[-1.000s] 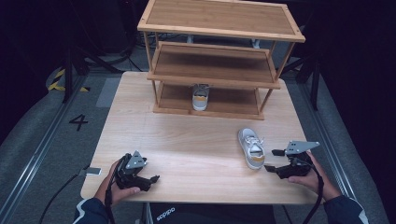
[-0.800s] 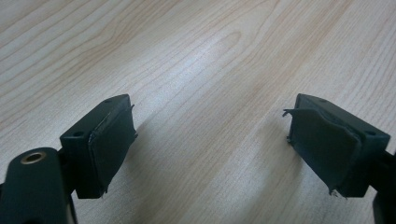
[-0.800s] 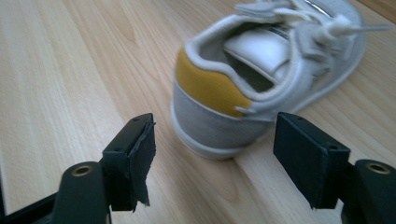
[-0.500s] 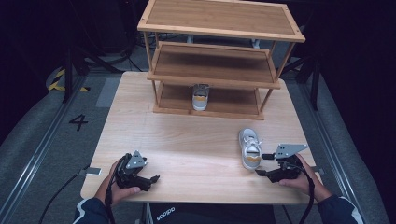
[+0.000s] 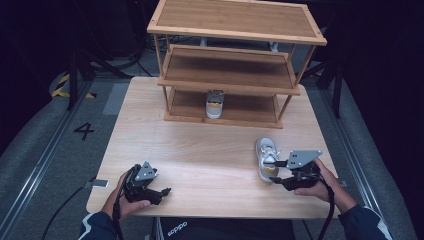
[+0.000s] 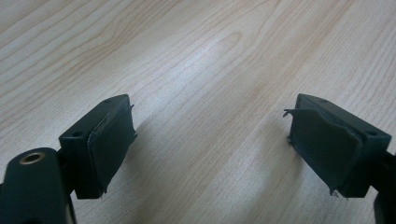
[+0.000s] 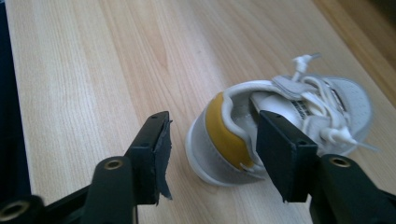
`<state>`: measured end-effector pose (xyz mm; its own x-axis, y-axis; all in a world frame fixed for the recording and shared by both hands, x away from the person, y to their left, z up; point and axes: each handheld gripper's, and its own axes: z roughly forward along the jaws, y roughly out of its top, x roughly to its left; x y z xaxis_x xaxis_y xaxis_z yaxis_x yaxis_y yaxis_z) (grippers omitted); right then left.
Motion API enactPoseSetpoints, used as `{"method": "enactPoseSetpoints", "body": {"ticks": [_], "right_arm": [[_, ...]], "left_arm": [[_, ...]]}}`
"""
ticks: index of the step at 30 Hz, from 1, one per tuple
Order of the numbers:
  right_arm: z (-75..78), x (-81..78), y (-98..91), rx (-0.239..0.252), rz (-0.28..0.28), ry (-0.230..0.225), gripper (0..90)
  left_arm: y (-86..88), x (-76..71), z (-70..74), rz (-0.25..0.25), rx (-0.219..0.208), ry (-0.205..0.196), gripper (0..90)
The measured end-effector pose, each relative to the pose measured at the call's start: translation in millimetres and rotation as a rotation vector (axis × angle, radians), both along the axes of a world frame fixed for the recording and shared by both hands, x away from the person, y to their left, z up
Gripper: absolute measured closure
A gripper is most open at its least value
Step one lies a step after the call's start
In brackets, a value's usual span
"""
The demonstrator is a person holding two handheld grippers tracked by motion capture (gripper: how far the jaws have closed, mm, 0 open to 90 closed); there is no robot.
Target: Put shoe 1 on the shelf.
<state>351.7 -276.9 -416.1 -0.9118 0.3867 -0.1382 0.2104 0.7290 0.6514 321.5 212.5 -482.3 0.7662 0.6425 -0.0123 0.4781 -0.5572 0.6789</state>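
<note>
A white sneaker (image 5: 267, 157) with a yellow heel patch lies on the wooden table (image 5: 200, 150) at the front right, heel towards the person. My right gripper (image 5: 277, 172) reaches in level at that heel. In the right gripper view the sneaker's heel (image 7: 229, 140) sits between the jaws of the right gripper (image 7: 215, 135). One jaw stands over the shoe's opening, while the other is a small gap away from the heel's outer side. These jaws have just been closing. My left gripper (image 5: 165, 191) rests open at the front left, and the left gripper (image 6: 210, 135) has bare wood between its jaws.
A three-tier wooden shelf rack (image 5: 235, 20) stands at the back of the table. A second matching sneaker (image 5: 215, 104) sits on its bottom shelf. Dark floor with rails surrounds the table, and a cable trails from each gripper.
My right gripper has moved left to the sneaker's heel and its jaws have narrowed around it. The sneaker and the left gripper have stayed where they were.
</note>
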Motion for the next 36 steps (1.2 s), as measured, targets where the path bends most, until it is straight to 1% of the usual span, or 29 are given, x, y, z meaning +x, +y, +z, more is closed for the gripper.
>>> {"method": "enactPoseSetpoints", "body": {"ticks": [1,2,3,5,6,7,8,9,11,13,14,15,16,18,21,22,23,24,26,28,30,33,36], "right_arm": [[-0.7,3.8,4.7,-0.025,0.025,0.018,47.0],[-0.7,3.8,4.7,-0.025,0.025,0.018,47.0],[-1.0,5.3,7.1,-0.044,0.032,0.022,47.3],[-1.7,11.0,14.8,-0.104,0.05,0.05,47.8],[-3.1,17.8,21.2,-0.145,0.066,0.081,48.3],[-3.1,17.8,21.2,-0.145,0.066,0.081,48.3],[-3.6,20.0,23.7,-0.156,0.073,0.093,48.8],[-5.3,24.2,28.9,-0.185,0.078,0.116,50.9],[-9.2,30.9,35.7,-0.212,0.062,0.137,54.5],[-12.4,33.9,39.8,-0.221,0.068,0.167,58.6],[-14.2,34.8,41.7,-0.235,0.067,0.168,62.7],[-15.3,35.7,42.9,-0.238,0.06,0.173,62.8],[-15.4,36.4,42.9,-0.228,0.062,0.179,63.8],[-15.4,35.2,42.5,-0.219,0.062,0.177,66.0],[-14.2,34.3,40.6,-0.222,0.058,0.168,66.5],[-13.6,34.9,40.2,-0.217,0.067,0.172,66.5],[-13.1,34.8,40.5,-0.219,0.067,0.168,66.5],[-13.3,34.9,41.5,-0.224,0.056,0.156,66.5],[-12.2,36.7,43.0,-0.244,0.064,0.127,66.6],[-11.3,37.8,43.1,-0.243,0.066,0.126,66.6],[-6.2,41.3,44.4,-0.24,0.079,0.12,66.5],[2.3,46.6,48.2,-0.232,0.092,0.086,66.5],[10.7,56.2,52.7,-0.22,0.108,0.059,66.5]], "left_arm": [[-0.1,0.0,0.0,0.001,0.0,0.0,14.2],[-0.1,0.0,0.0,0.001,0.0,0.0,14.3],[-0.1,0.0,0.0,0.001,0.0,0.0,14.3],[-0.1,0.0,0.0,0.001,0.0,0.0,14.3],[-0.1,0.0,0.0,0.001,0.0,0.0,14.3],[-0.1,0.0,0.0,0.001,0.0,0.0,14.2],[-0.1,0.0,0.0,0.001,0.0,0.0,14.2],[-0.1,0.0,0.0,0.001,0.0,0.0,14.2],[0.0,0.0,0.0,0.001,0.0,0.0,14.2],[0.0,0.0,0.0,0.001,0.0,0.0,14.2],[-0.1,0.0,0.0,0.001,0.0,0.0,14.3],[-0.1,0.0,0.0,0.001,0.0,0.0,14.3],[-0.1,-0.1,0.0,0.001,0.0,0.0,14.3],[-0.1,0.0,0.0,0.001,0.0,0.0,14.3],[-0.2,0.0,-0.1,0.002,-0.001,0.001,14.2],[-0.3,-0.1,-0.1,0.002,-0.001,0.0,14.2],[-0.2,0.0,-0.1,0.002,0.0,0.0,14.2],[-0.3,-0.1,-0.1,0.002,-0.001,0.0,14.2],[-0.4,0.0,-0.2,0.004,-0.001,0.0,14.1],[-0.8,-0.3,-0.4,0.007,-0.007,0.006,14.1],[-0.8,-0.3,-0.4,0.007,-0.007,0.006,14.0],[-0.8,-0.2,-0.4,0.006,-0.008,0.006,14.1],[-0.7,-0.2,-0.4,0.006,-0.007,0.006,14.0]]}}
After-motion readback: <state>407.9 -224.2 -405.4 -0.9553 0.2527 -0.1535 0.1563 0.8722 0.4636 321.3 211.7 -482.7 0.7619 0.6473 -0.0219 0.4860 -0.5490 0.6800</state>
